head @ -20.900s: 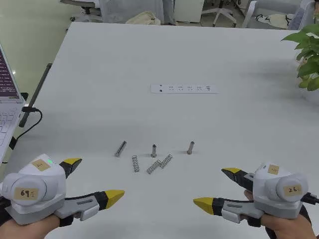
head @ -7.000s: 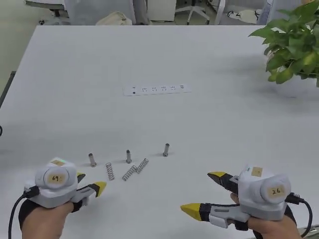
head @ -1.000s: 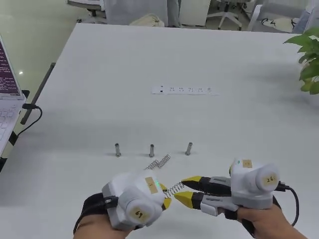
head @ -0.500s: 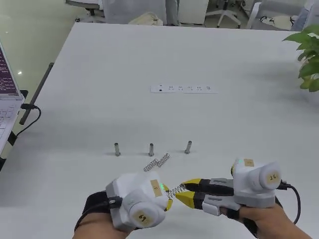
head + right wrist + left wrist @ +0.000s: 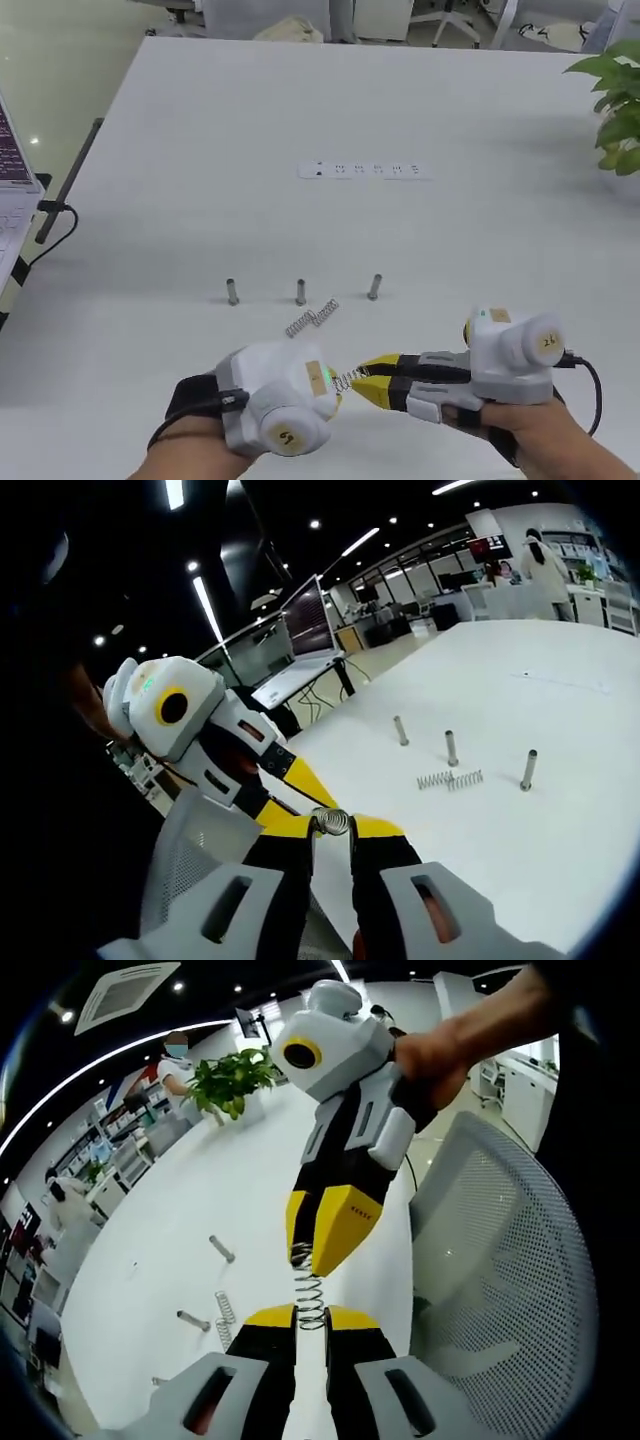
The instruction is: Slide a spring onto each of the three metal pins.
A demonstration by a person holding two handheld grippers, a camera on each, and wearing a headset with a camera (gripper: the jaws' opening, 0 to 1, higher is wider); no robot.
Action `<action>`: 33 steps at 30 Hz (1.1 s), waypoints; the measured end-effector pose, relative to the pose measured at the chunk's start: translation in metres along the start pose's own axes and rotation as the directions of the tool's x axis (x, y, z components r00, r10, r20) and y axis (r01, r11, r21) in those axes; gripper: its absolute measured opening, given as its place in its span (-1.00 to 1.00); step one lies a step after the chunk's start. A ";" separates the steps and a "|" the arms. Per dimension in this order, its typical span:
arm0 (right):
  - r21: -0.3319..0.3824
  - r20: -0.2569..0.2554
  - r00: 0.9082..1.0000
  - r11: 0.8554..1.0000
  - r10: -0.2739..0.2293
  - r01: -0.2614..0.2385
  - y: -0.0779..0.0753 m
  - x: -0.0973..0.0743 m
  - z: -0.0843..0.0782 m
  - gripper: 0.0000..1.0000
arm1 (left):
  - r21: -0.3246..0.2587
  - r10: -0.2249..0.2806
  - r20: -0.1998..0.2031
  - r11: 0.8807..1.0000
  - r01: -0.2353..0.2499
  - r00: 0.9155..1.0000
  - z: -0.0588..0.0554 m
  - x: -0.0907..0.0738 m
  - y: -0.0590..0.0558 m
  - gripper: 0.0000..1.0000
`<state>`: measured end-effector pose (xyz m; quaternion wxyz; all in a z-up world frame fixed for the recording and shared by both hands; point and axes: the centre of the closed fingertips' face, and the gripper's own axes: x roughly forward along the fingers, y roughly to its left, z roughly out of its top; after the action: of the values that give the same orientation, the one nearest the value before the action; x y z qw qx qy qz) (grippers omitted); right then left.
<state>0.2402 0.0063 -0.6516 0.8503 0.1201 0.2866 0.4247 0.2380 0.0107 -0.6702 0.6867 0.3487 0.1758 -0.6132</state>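
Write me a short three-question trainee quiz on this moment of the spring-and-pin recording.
1. True or false: the three pins stand bare, with no spring on any of them.
2. How many springs lie loose on the table? A: one. B: two. C: three.
3. Fill in the gap: the left gripper and the right gripper are shut on opposite ends of one ____.

Key: 1 true. 2 B. 3 spring, held above the table in front of the pins.
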 end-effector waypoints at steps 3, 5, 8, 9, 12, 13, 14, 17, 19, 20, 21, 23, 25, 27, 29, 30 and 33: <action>-0.004 -0.001 1.000 1.000 0.006 -0.006 0.002 0.001 0.001 -0.79 | -0.003 -0.002 0.004 1.000 0.002 1.000 0.000 0.001 0.000 -0.96; -0.006 0.001 1.000 1.000 0.008 -0.008 0.003 0.001 0.002 -0.81 | -0.004 -0.001 0.005 1.000 0.001 1.000 0.000 0.001 0.001 -0.96; -0.006 0.004 1.000 1.000 0.011 -0.011 0.004 0.002 0.003 -0.82 | -0.017 0.000 0.008 1.000 0.000 1.000 -0.001 0.002 0.002 -0.96; -0.006 0.004 1.000 1.000 0.010 -0.010 0.004 0.002 0.003 -0.82 | -0.019 0.001 0.010 1.000 0.000 1.000 -0.001 0.002 0.002 -0.96; -0.018 -0.002 1.000 1.000 -0.001 0.001 0.004 0.004 0.003 -0.82 | -0.032 0.002 0.012 0.999 -0.001 1.000 -0.002 0.004 0.003 -0.95; -0.021 -0.004 1.000 1.000 -0.003 0.003 0.004 0.004 0.004 -0.82 | -0.041 -0.001 0.014 0.999 0.001 1.000 -0.002 0.004 0.003 -0.95; -0.026 -0.008 1.000 1.000 -0.004 0.004 0.004 0.004 0.004 -0.82 | -0.056 -0.009 0.016 0.998 0.009 1.000 -0.002 0.005 0.002 -0.95; -0.053 -0.020 1.000 0.999 -0.015 0.014 0.005 0.005 0.007 -0.82 | -0.065 0.000 0.022 0.998 0.002 1.000 -0.002 0.006 0.004 -0.95; -0.078 -0.028 0.999 0.997 -0.026 0.024 0.005 0.006 0.010 -0.82 | -0.074 0.007 0.027 0.997 -0.005 1.000 -0.001 0.007 0.006 -0.95; -0.084 -0.030 0.999 0.996 -0.027 0.025 0.005 0.006 0.011 -0.82 | -0.082 0.005 0.030 0.997 -0.002 1.000 0.000 0.008 0.007 -0.95; -0.095 -0.033 0.999 0.995 -0.030 0.026 0.005 0.006 0.013 -0.82 | -0.089 0.005 0.034 0.996 -0.002 0.999 0.001 0.009 0.007 -0.95; -0.105 -0.034 0.999 0.994 -0.030 0.026 0.005 0.006 0.017 -0.81 | -0.098 0.007 0.047 0.995 -0.003 0.999 0.004 0.009 0.008 -0.95; -0.119 -0.040 0.999 0.993 -0.020 0.015 0.007 0.007 0.020 -0.81 | -0.114 0.007 0.065 0.993 0.000 0.998 0.009 0.010 0.010 -0.95; -0.140 -0.053 0.998 0.990 -0.026 0.018 0.008 0.008 0.021 -0.81 | -0.112 0.009 0.066 0.994 -0.002 0.998 0.010 0.012 0.011 -0.95; -0.158 -0.067 0.997 0.987 -0.032 0.021 0.007 0.008 0.020 -0.81 | -0.121 0.007 0.068 0.993 0.001 0.998 0.009 0.013 0.012 -0.96; -0.162 -0.070 0.997 0.987 -0.033 0.021 0.006 0.008 0.019 -0.81 | -0.130 0.006 0.071 0.991 0.003 0.997 0.009 0.013 0.012 -0.96; -0.172 -0.077 0.996 0.985 -0.034 0.020 0.006 0.006 0.019 -0.81 | -0.133 0.006 0.078 0.991 0.004 0.997 0.009 0.012 0.012 -0.96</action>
<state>0.2507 0.0156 -0.6357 0.8511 0.0255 0.2843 0.4407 0.2499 -0.0046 -0.6686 0.7150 0.2782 0.1891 -0.6129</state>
